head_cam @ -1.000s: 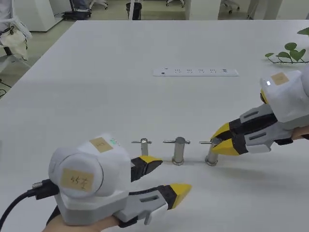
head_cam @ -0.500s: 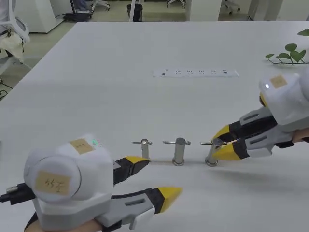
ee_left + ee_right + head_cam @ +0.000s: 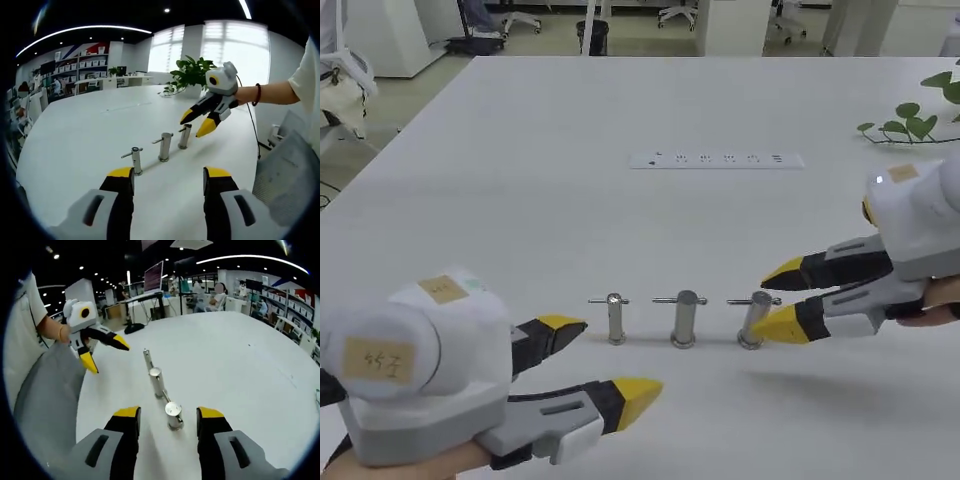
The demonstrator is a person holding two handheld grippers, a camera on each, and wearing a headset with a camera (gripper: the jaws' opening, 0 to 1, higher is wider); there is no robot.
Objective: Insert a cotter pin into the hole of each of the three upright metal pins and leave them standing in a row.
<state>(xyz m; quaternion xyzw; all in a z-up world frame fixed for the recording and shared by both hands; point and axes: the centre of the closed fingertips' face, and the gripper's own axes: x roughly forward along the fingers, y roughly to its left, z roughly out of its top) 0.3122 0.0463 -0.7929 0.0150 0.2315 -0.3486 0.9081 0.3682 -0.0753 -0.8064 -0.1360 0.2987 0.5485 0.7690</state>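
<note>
Released cotter pin (image 3: 752,299), now seated through metal pin (image 3: 752,322) right of middle pin (image 3: 684,320); backed off right hand-held gripper (image 3: 766,302), jaws wide. Holding left hand-held gripper (image 3: 620,354) wide, empty. Seemingly done: three upright in a row.

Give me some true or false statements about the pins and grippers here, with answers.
1. Three metal pins stand upright in a row. True.
2. The right gripper is shut on the rightmost pin. False: its jaws stand open by it.
3. A power strip lies on the table beyond the pins. True.
4. The middle pin has toppled. False: it stands upright.
5. The left gripper holds a cotter pin. False: it is open and empty.
</note>
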